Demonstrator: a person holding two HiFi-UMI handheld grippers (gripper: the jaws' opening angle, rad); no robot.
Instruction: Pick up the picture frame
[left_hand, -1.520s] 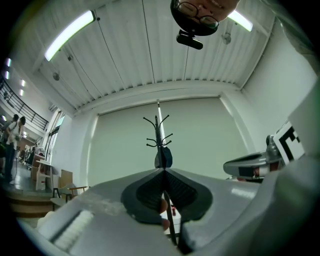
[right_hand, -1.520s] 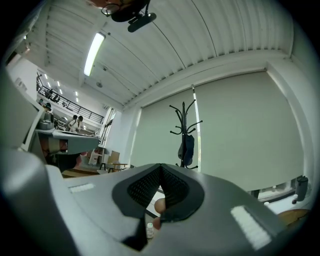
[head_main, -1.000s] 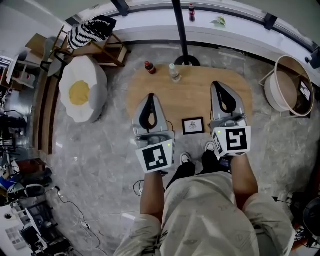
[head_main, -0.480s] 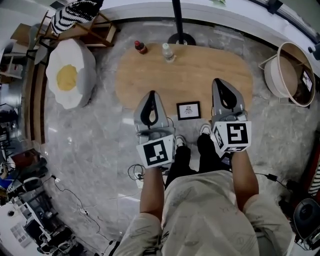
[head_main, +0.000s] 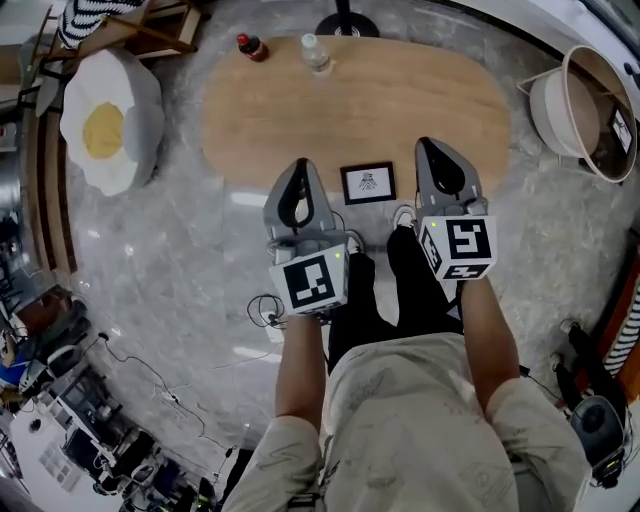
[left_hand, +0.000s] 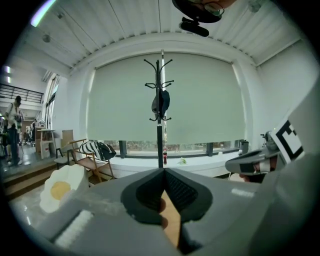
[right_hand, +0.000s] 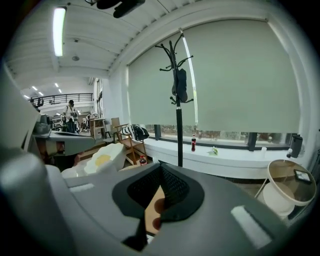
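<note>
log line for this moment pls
stage: pre-grasp | left gripper: shut, empty | right gripper: shut, empty | frame: on table, between grippers, untouched

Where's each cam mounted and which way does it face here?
Head view: on the person's head, facing steeply down at table and picture frame; shows forearms, legs, left gripper, right gripper.
Left gripper view: on that gripper, along its shut fingers toward the coat stand; right gripper at right edge.
Right gripper view: likewise, along shut fingers toward the coat stand; left gripper at left edge.
Shared: all three show the egg cushion.
</note>
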